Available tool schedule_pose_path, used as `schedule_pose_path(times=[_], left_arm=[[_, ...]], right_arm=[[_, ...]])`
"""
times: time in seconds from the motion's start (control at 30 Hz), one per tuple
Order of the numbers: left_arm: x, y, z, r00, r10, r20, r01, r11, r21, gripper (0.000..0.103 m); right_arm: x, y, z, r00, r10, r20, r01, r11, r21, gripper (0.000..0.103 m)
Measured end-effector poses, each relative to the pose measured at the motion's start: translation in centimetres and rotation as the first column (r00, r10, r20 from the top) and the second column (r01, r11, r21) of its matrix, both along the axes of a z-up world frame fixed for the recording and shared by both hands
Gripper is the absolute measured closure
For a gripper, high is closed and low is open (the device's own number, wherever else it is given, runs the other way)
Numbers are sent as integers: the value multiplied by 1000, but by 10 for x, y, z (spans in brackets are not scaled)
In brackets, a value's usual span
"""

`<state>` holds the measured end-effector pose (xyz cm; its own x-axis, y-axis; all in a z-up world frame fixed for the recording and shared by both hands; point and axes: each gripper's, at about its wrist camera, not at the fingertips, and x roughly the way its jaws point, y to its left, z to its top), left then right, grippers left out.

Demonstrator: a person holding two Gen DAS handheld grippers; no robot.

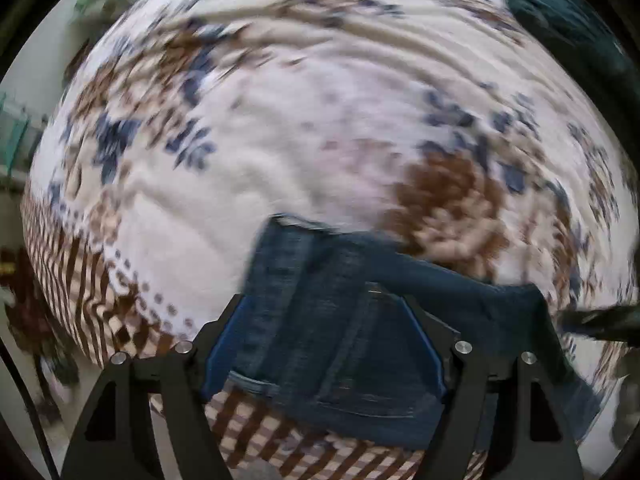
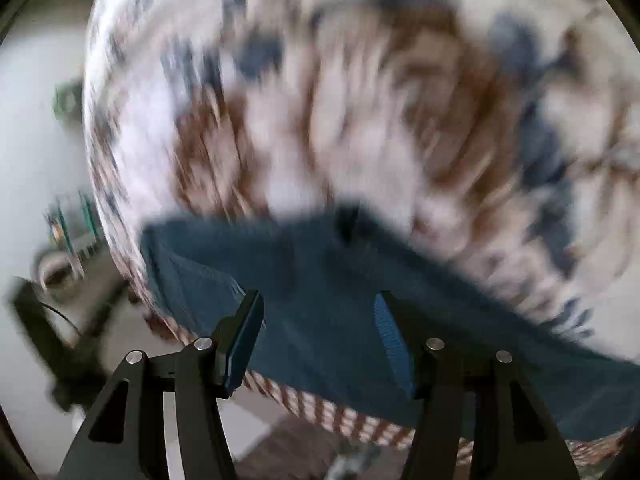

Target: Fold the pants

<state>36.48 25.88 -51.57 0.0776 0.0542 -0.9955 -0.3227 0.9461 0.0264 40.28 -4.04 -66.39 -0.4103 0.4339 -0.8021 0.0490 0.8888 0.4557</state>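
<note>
Denim pants (image 1: 328,320) lay on our patterned bedspread (image 1: 280,140) | left gripper (image 1: 324,312) wide open around waistband, gripping nothing | right gripper (image 2: 320,320) equally open above them, ready to pinch.

the left gripper (image 1: 324,344) has its two fingers (image 1: 224,344) spread wide, with blue denim pants (image 1: 340,320) bunched between them and spilling past the right finger. beyond the fingertips lies a white blanket (image 1: 280,140) with brown and blue flowers, all motion-blurred.
</note>
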Motion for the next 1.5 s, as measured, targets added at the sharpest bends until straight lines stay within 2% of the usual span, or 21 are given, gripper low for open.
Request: schedule_pose_path(times=[0.07,0.1,0.17,0.2,0.27,0.33,0.4,0.53,0.63,0.67,0.77,0.93,1.03,1.13,1.2,1.23,1.27,1.3,1.37,1.43,1.5], left_arm=[[13,-22,-6,998,-61,-2,61,998,6,14],[19,-32,-10,995,-97,-13,97,995,12,11],[23,-51,-18,989,-147,-18,147,989,33,11],[21,-61,-21,985,-171,-26,172,985,28,11],[20,-78,-23,983,-181,-23,181,984,0,11],[9,-93,-25,981,-189,-34,189,982,-23,11],[-3,-117,-30,977,-203,-61,199,978,-67,11],[-24,-175,-39,958,-268,-100,256,960,-113,11],[-32,-230,-43,945,-310,-105,294,945,-147,11],[-33,-247,-44,940,-326,-103,308,938,-159,11],[-38,-313,-47,914,-393,-97,372,910,-183,11],[-47,-419,-68,849,-515,-115,495,853,-166,11],[-50,-471,-86,811,-572,-122,557,819,-136,11],[-52,-500,-111,789,-598,-138,587,801,-116,11],[-51,-506,-138,793,-581,-184,569,814,-117,0],[-49,-505,-147,802,-568,-184,555,823,-121,0],[-48,-505,-152,810,-560,-173,547,828,-122,0],[-46,-505,-153,815,-555,-168,541,832,-121,0],[-47,-504,-152,816,-552,-170,539,834,-119,0],[-46,-505,-153,817,-551,-171,537,835,-124,0],[-45,-505,-154,821,-547,-165,533,837,-124,0]], right_arm=[[-10,-2,-26,1000,1,-6,-1,998,-70,47],[-9,-11,-34,1000,-24,19,26,993,-111,65],[0,-48,-39,975,-216,47,220,967,-132,78],[0,-78,-31,926,-375,55,378,923,-76,77],[-8,-113,-6,870,-479,112,484,875,-12,75],[-34,-156,25,809,-568,149,566,822,60,59],[-78,-209,48,730,-655,195,657,751,61,39],[-166,-310,65,610,-743,276,784,617,-73,39],[-253,-386,58,517,-799,307,856,482,-187,39],[-272,-407,56,488,-817,309,873,449,-190,39],[-338,-469,48,345,-872,348,938,300,-176,39],[-399,-556,32,109,-924,366,994,102,-39,39],[-404,-591,15,35,-939,342,999,45,23,39],[-399,-619,-6,18,-950,312,998,36,53,39],[-390,-627,-23,17,-955,295,995,45,91,39],[-390,-631,-35,-6,-961,276,992,29,120,39],[-386,-626,-43,-35,-965,259,990,2,144,39],[-389,-627,-51,-92,-970,227,976,-42,214,37],[-385,-624,-54,-153,-967,202,941,-80,330,38],[-380,-621,-56,-168,-971,173,905,-82,418,38],[-375,-617,-61,-154,-977,150,892,-72,445,38]])
